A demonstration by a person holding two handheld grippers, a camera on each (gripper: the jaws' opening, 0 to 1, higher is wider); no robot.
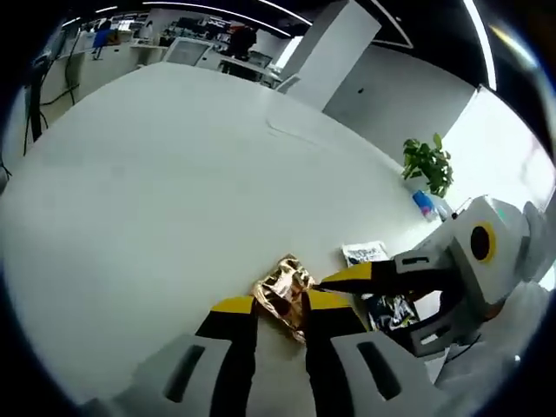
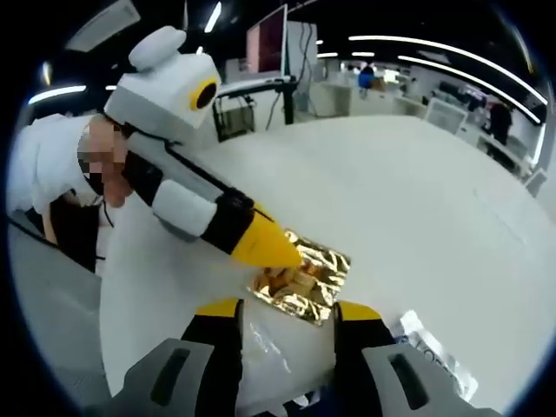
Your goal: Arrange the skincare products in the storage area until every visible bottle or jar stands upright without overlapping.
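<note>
- The gold foil packet [image 1: 285,291] lies flat on the white desk [image 1: 174,217], right in front of both claws, so it looks like the thing being sorted out first.
- Left claw [image 1: 280,311] has its jaws on either side of the packet's near edge. Can't tell if it's actually pinching or just parked there.
- In the right gripper view the left claw's yellow tip comes in from the left and touches the foil packet [image 2: 304,278].
- Right claw [image 2: 287,314] sits released, jaws apart, just near of the packet, over some clear wrap [image 2: 261,347].
- Printed sachets [image 1: 382,282] lie to the right; a small plant [image 1: 427,162] stands farther off.
- No upright bottles or jars yet, so it's probably early going.
</note>
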